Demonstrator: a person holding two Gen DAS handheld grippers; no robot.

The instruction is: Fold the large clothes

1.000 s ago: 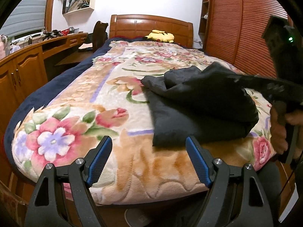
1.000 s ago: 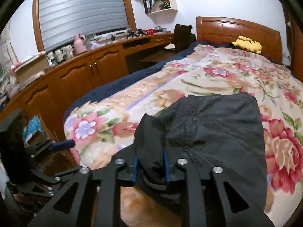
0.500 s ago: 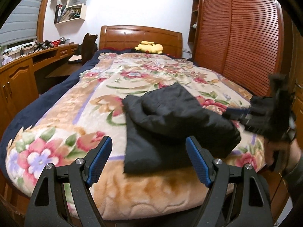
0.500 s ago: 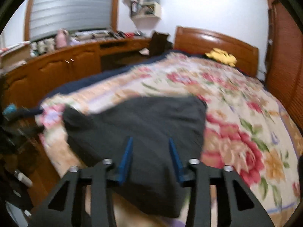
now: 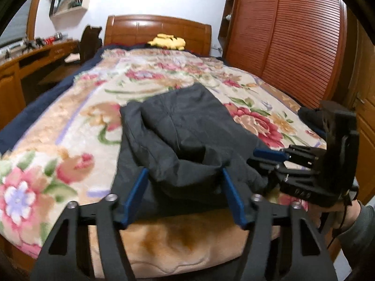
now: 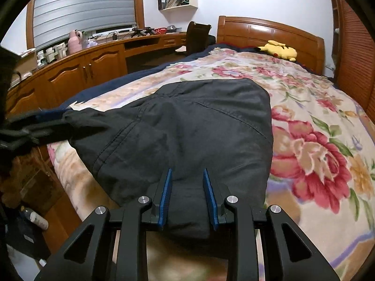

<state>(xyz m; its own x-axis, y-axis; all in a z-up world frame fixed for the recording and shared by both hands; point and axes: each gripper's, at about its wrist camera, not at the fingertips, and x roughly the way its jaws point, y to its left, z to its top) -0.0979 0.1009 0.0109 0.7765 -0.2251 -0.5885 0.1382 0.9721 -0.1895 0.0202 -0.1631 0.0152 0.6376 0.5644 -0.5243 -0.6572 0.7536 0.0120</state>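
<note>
A dark garment (image 5: 187,126) lies folded on the floral blanket (image 5: 70,145) at the foot of the bed. My left gripper (image 5: 184,170) is at its near edge. Its jaws are closing, and a bulging fold fills the gap and touches both blue pads. In the right wrist view the left gripper (image 6: 46,117) has a bunched corner of the garment (image 6: 199,121) drawn into it. My right gripper (image 6: 186,171) hovers over the garment's near edge with its jaws slightly apart and smooth cloth showing between them, not pinched. From the left wrist view the right gripper (image 5: 262,161) sits at the garment's right edge.
A yellow plush toy (image 6: 279,50) lies by the wooden headboard (image 6: 264,32). Louvred wardrobe doors (image 5: 293,37) run along the right of the bed. A wooden desk and cabinets (image 6: 93,65) line the left, with a chair (image 6: 196,35) and a bottle (image 6: 37,217) on the floor.
The right gripper let go of the raised cloth, which dropped flat, and sank to the garment's near edge. The left gripper moved forward onto the near fold and its jaws narrowed around it.
</note>
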